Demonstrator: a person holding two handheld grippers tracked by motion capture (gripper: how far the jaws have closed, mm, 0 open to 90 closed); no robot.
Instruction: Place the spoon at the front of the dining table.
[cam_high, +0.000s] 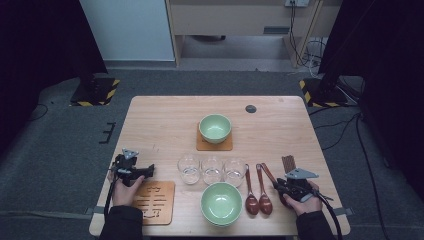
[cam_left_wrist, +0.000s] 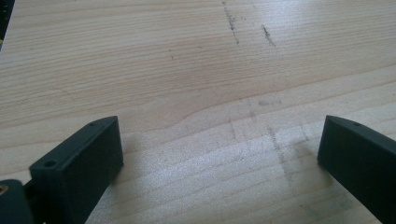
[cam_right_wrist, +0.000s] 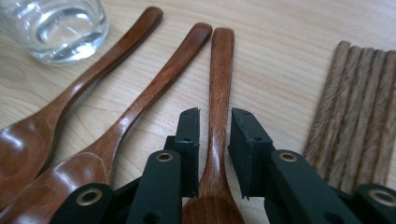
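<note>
right gripper (cam_right_wrist: 212, 140): jaws straddle third spoon (cam_right_wrist: 219, 84) handle, narrowed to pinch, seemingly not clamped | left gripper (cam_left_wrist: 219, 154): apart, idle over worktop (cam_left_wrist: 187, 70)

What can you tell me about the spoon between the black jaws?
The spoon looks like dark brown polished wood, with a long slim handle widening into a bowl at the near end. It lies flat on the table, rightmost of three spoons, with a bundle of chopsticks on its other side. The right gripper has its jaws either side of the handle near the bowl; whether they press it is hard to tell.
</note>
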